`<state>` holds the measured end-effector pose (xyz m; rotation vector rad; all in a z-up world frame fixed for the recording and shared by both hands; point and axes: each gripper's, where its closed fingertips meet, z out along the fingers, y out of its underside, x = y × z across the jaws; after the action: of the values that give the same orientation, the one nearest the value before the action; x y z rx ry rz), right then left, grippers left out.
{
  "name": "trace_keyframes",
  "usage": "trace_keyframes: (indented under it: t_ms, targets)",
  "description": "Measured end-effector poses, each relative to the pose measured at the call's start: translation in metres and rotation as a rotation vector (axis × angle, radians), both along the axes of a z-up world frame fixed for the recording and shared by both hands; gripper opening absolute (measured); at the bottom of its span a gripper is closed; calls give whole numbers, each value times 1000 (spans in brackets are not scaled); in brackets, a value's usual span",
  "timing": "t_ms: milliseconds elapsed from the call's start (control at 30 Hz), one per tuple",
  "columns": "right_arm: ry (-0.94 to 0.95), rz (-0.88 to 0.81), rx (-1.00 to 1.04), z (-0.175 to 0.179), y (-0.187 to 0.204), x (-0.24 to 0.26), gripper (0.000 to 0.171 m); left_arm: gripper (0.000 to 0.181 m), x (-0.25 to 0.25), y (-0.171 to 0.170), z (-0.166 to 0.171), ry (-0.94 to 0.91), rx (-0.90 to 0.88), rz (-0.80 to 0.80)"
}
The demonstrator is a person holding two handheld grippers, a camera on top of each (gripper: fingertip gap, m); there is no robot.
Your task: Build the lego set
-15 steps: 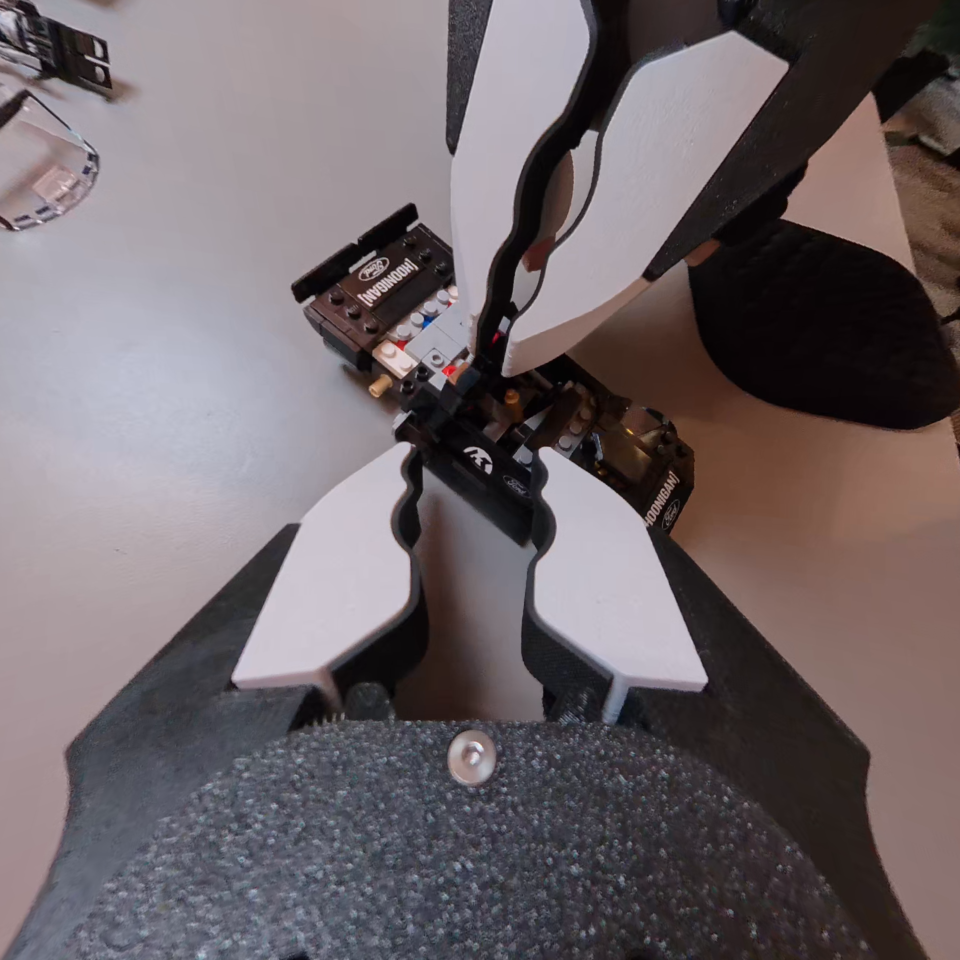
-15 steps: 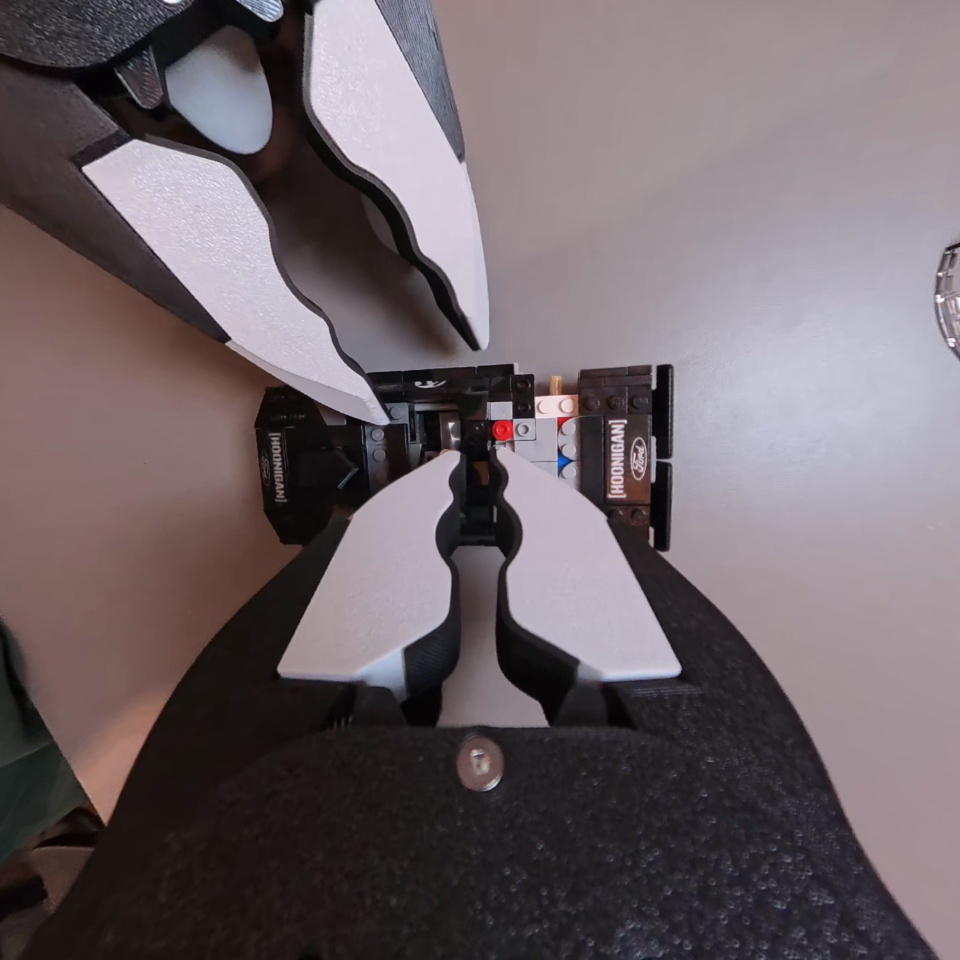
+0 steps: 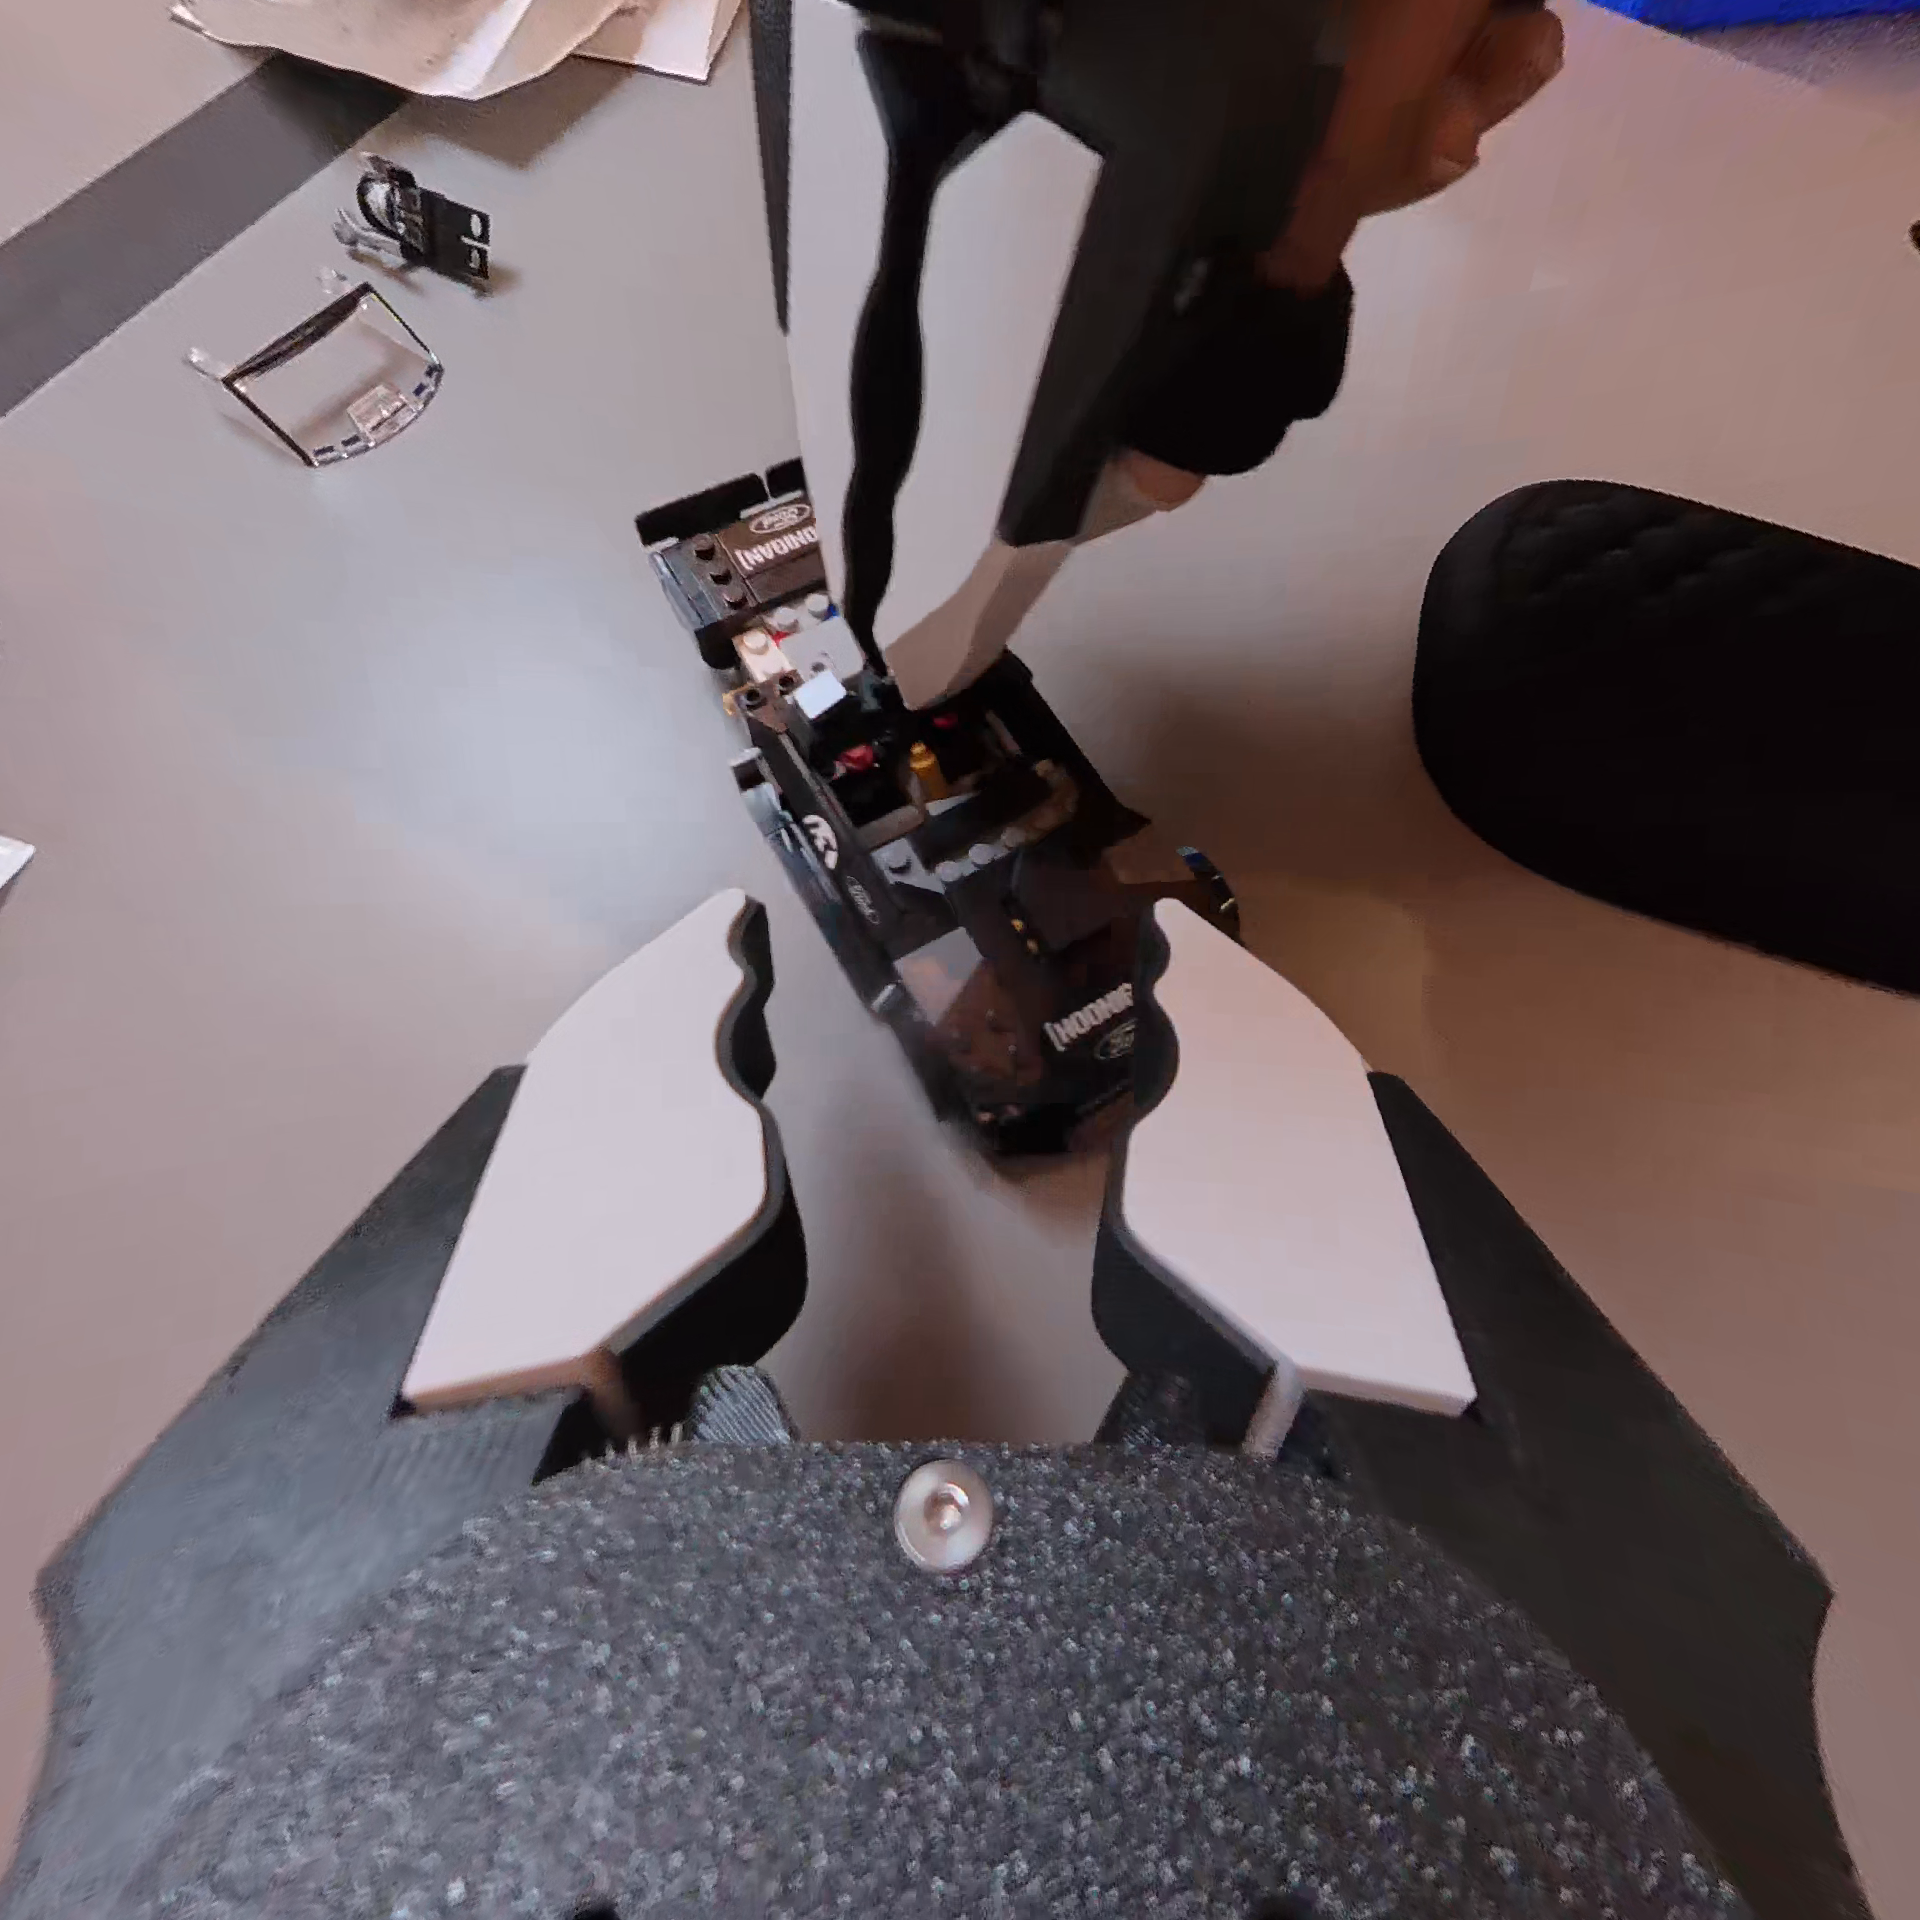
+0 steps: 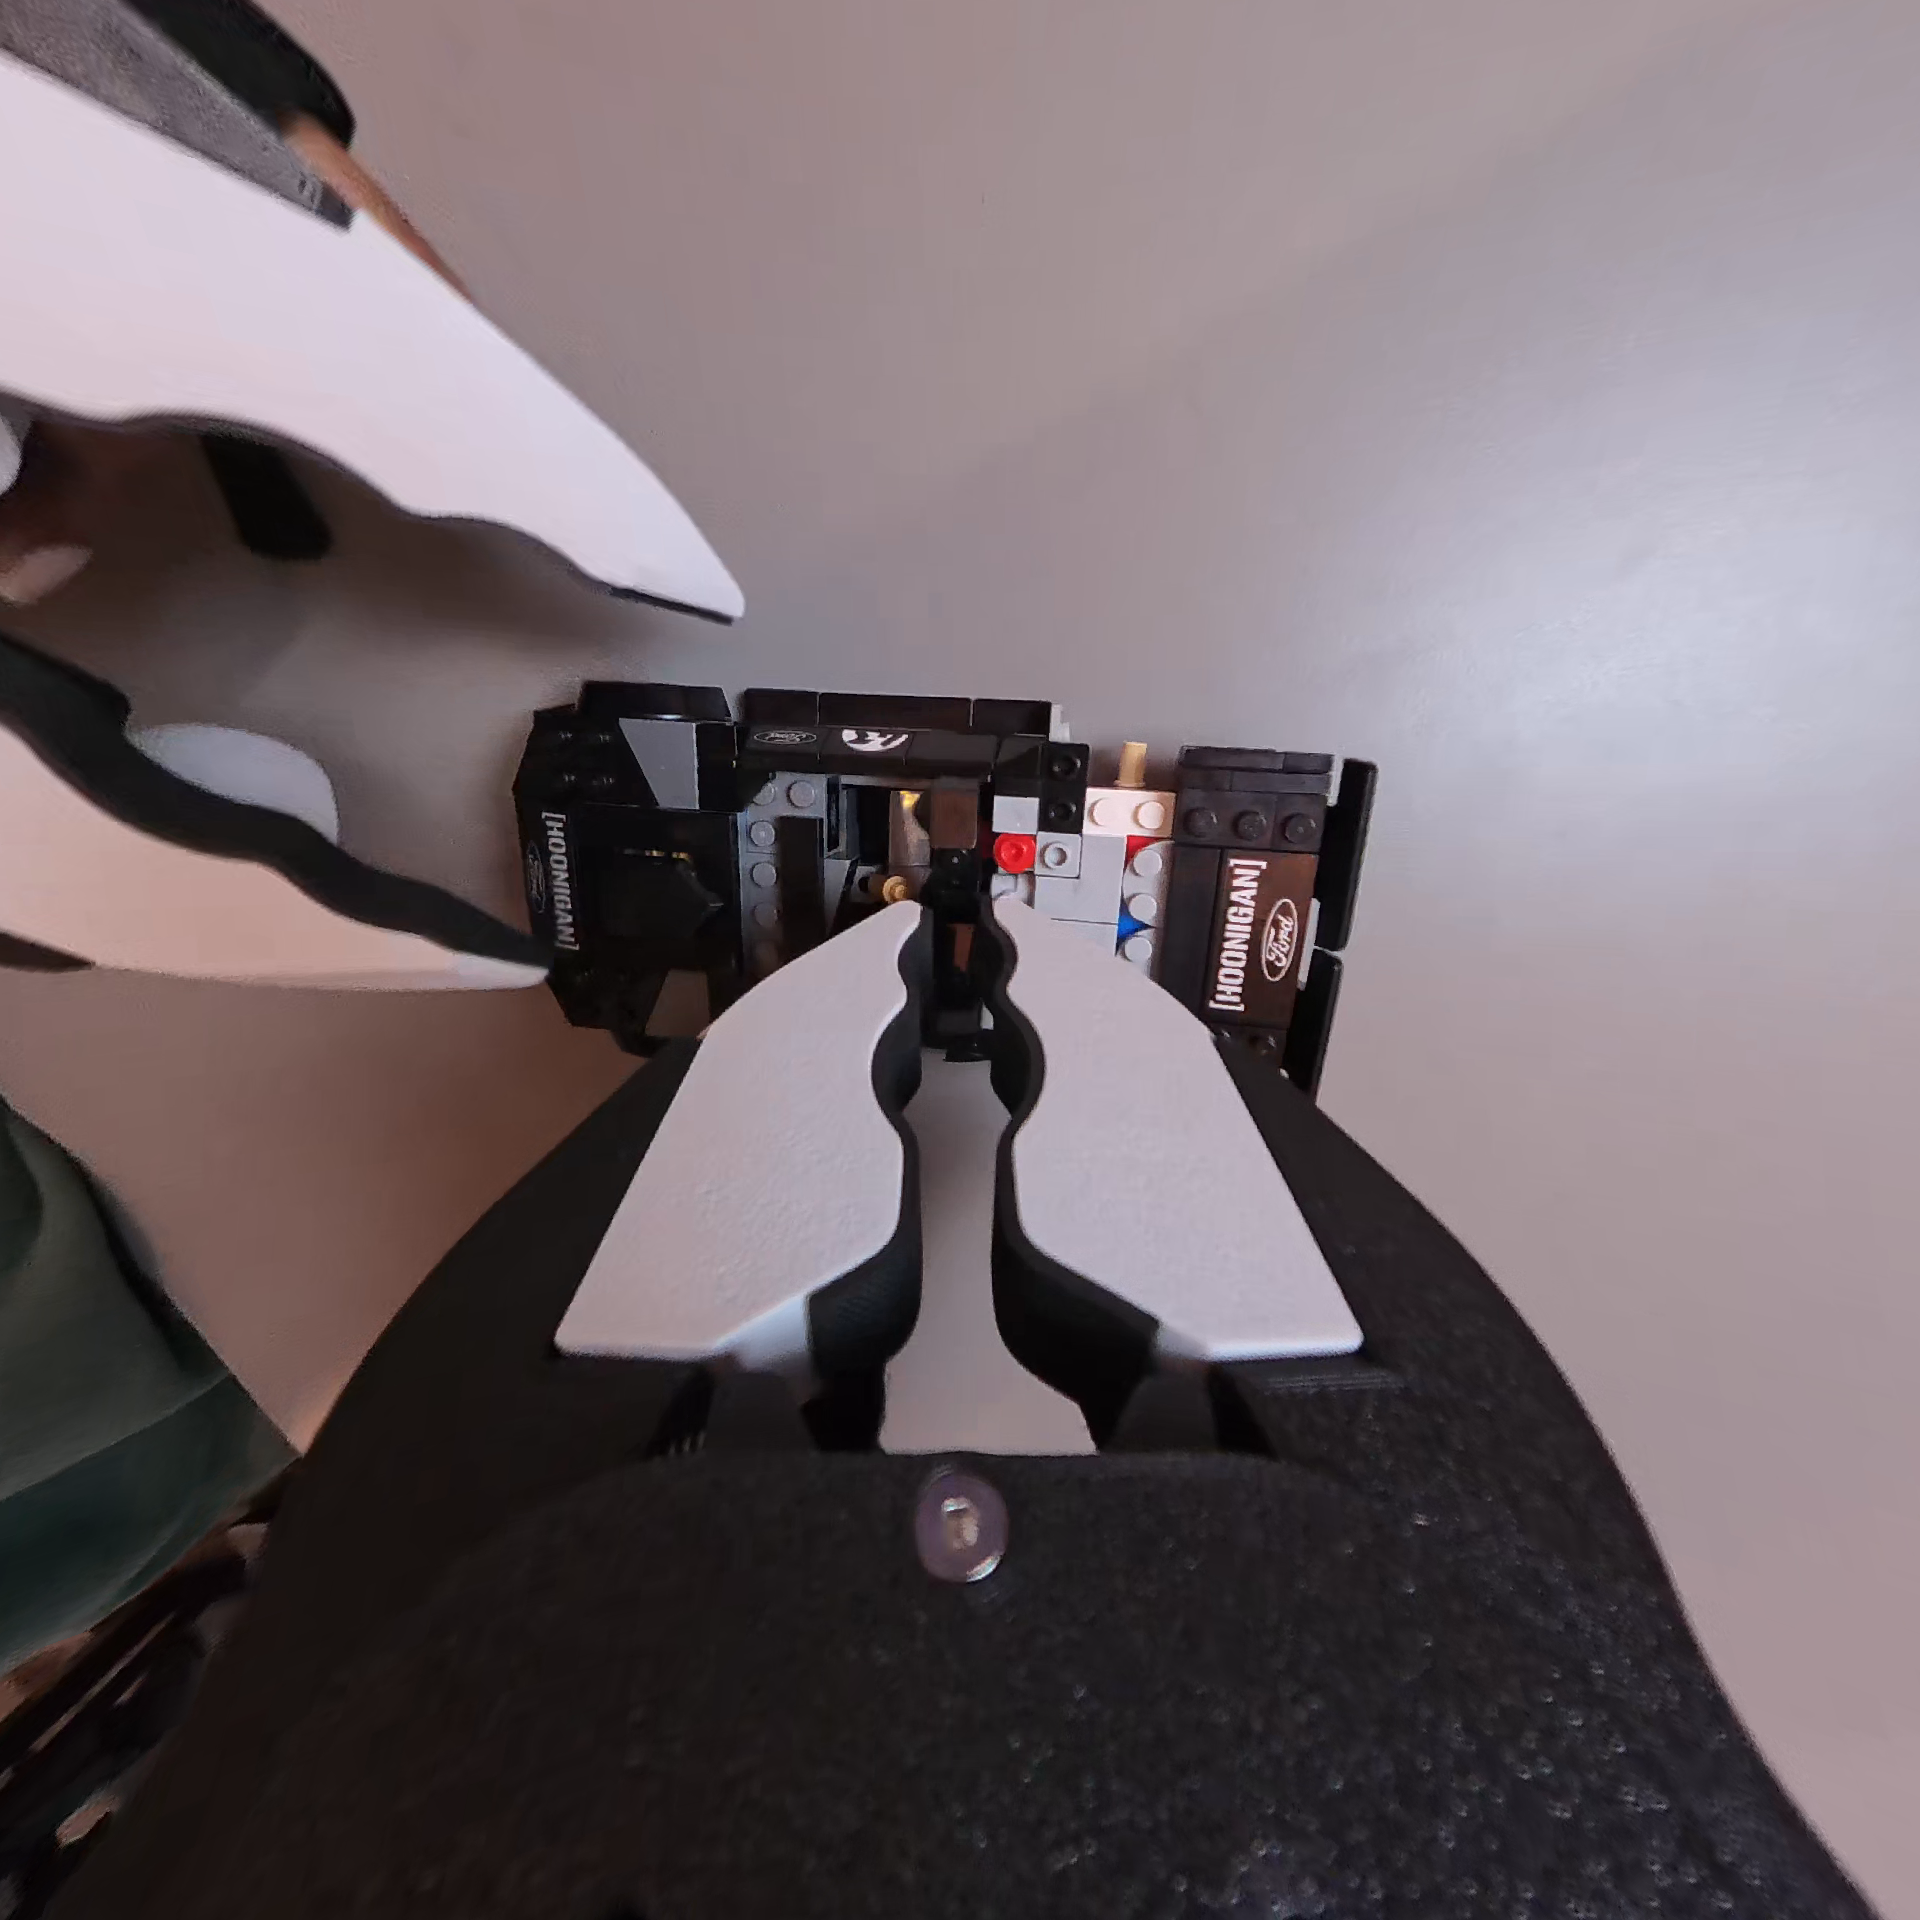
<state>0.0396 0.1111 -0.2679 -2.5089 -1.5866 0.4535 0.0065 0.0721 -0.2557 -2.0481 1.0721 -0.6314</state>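
Black lego car (image 3: 914, 852) mid-tabletop (image 3: 312, 727), both tools at it.

Left gripper (image 3: 951, 914) spread wide, straddling the car's front end; right gripper (image 4: 956, 914) clenched on a small black piece (image 4: 954, 883) inside the cabin. Clear windscreen part (image 3: 322, 379) well apart.

The left tongs (image 3: 951, 914) are now spread wide and drawn back toward the car's (image 3: 935, 831) front end, where half a second ago they were clamped on its middle. The car is turned, so that it is seen lengthwise from the left wrist view rather than crosswise. The right tongs (image 4: 958, 920) are seen nearly closed on a small black piece (image 4: 953, 878), lowered into the cockpit.
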Motion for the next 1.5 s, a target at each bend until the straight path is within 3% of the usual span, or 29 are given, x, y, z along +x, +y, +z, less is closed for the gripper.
trace_keyframes:
  t_ms: [333, 1500]
  targets:
    - [-35, -21, -38, 0, 0, 1, 8, 88, 11, -5, -12, 63, 46, 90]
    - [-192, -34, -165, 3, -3, 3, 8, 89, 12, -11, -10, 22, 94, 106]
